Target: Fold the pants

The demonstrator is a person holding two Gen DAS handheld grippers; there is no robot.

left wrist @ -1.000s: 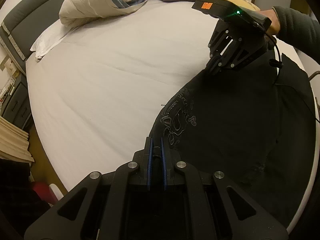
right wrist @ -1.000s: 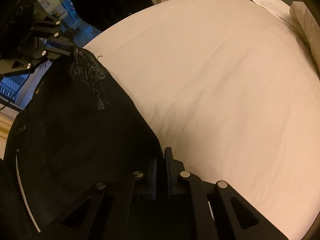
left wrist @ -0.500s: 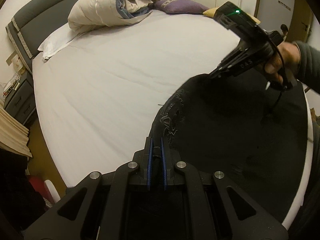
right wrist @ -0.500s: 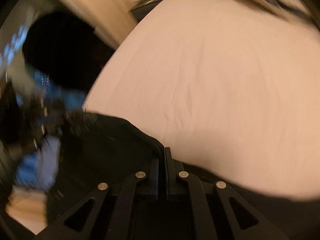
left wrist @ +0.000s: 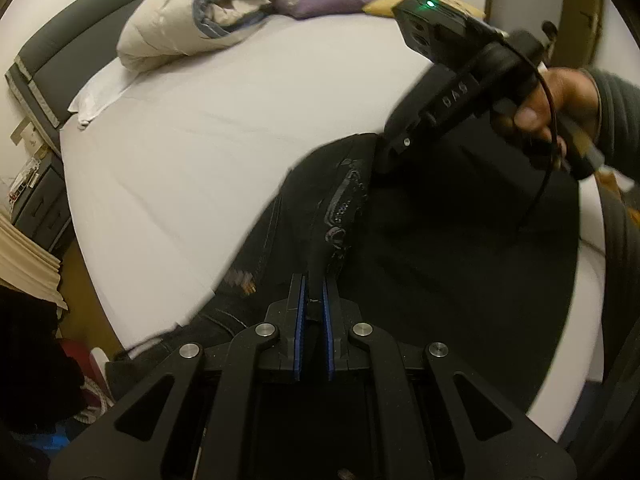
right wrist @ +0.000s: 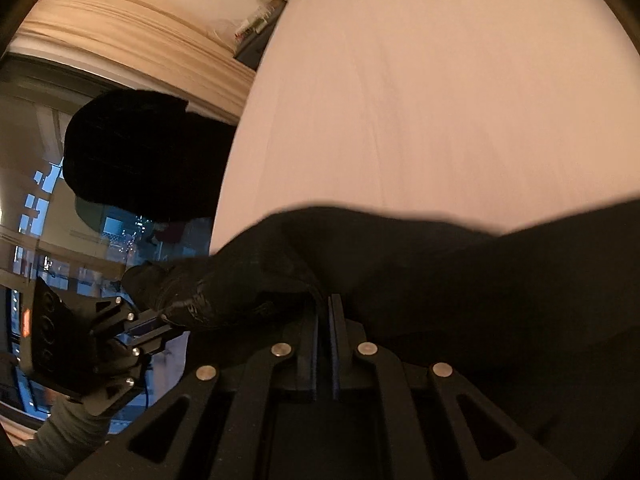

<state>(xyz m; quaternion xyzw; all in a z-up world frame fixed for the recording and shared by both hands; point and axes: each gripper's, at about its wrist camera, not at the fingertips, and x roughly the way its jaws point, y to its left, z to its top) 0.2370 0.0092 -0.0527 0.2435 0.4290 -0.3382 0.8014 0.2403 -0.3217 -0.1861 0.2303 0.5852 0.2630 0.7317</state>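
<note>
Black pants (left wrist: 420, 240) with pale embroidery lie on the near right part of a white bed (left wrist: 224, 128). My left gripper (left wrist: 314, 284) is shut on a fold of the pants' edge and holds it raised. My right gripper (left wrist: 384, 164) shows in the left wrist view, shut on the far part of the same edge and lifted off the bed. In the right wrist view the right gripper (right wrist: 325, 304) pinches black cloth (right wrist: 460, 264), and the left gripper (right wrist: 154, 326) shows at lower left, shut on the other end.
A rolled duvet and pillow (left wrist: 200, 20) lie at the head of the bed by a grey headboard (left wrist: 60, 60). A nightstand (left wrist: 36, 200) and curtain (left wrist: 28, 272) stand at the left. A window (right wrist: 48, 248) and curtain (right wrist: 132, 40) show in the right wrist view.
Both grippers have lifted the pants' edge off the bed. The right gripper has swung up and tilted, and the cloth now folds over so an inner side with a seam shows.
</note>
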